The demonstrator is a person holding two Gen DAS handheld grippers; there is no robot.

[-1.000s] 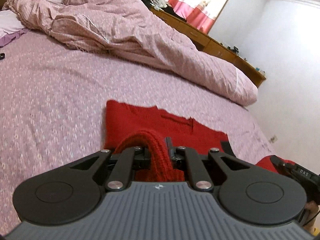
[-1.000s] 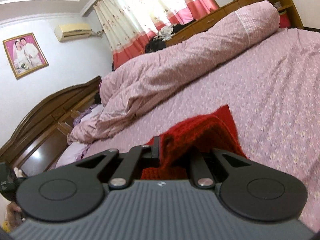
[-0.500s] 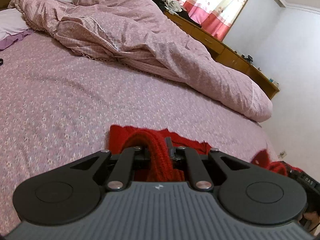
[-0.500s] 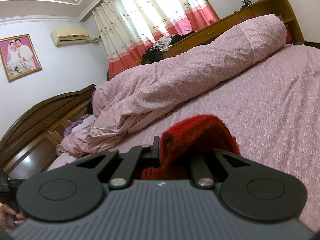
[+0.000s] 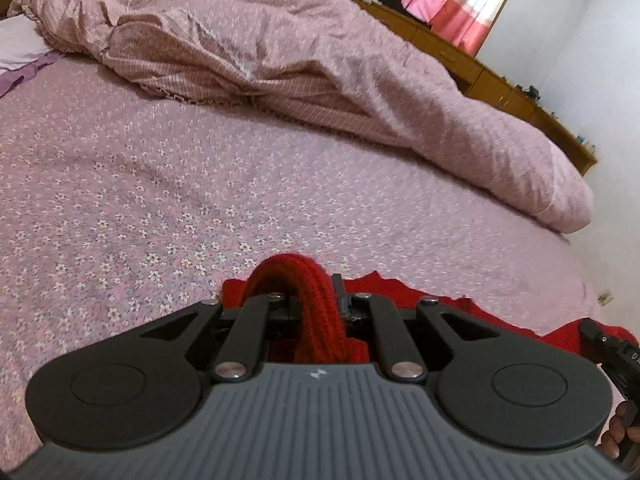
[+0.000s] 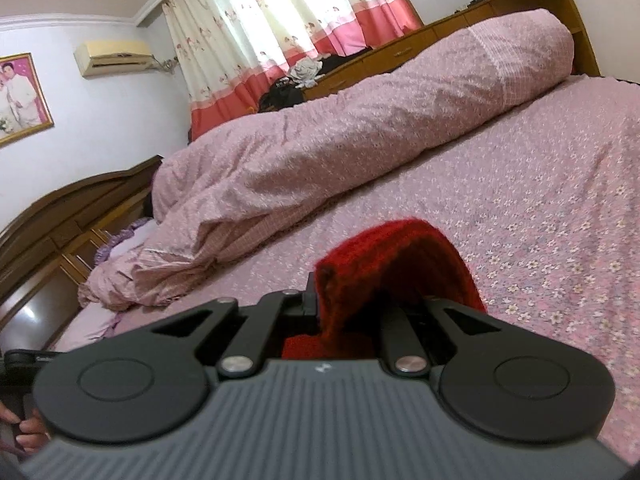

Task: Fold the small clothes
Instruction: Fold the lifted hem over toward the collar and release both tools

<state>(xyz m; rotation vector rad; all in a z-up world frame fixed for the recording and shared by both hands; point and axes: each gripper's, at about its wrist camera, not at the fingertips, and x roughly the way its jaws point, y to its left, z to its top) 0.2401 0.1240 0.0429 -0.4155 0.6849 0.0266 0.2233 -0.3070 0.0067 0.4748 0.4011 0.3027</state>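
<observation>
**A:** ok so what's around the jaws? Biggest thing first.

**B:** The bed (image 5: 160, 184). Pink floral sheet, it fills everything ahead of both sets of jaws and runs under them. Further out beyond the jaws, well clear of them, there's a rolled-up pink duvet (image 5: 320, 68) lying across the bed. Behind that, a low wooden cabinet (image 6: 420, 40) and pink-and-cream curtains (image 6: 280, 20).

**A:** and the actual clothing?

**B:** Red knit sweater (image 5: 400, 296). In the left wrist view its body lies flat on the sheet right below and just past the jaws, spreading off to the right of them.

**A:** grippers?

**B:** Left gripper (image 5: 316, 304) is clamped on a bunched fold of the red knit; the fold arches up between the jaws and over them. Right gripper (image 6: 360, 300) is also pinching the sweater, a thick fold humps up above the jaws and drapes over the right-side one, hiding it. From the left view the right one's black body pokes in at the far right edge, touching the red fabric.
</observation>
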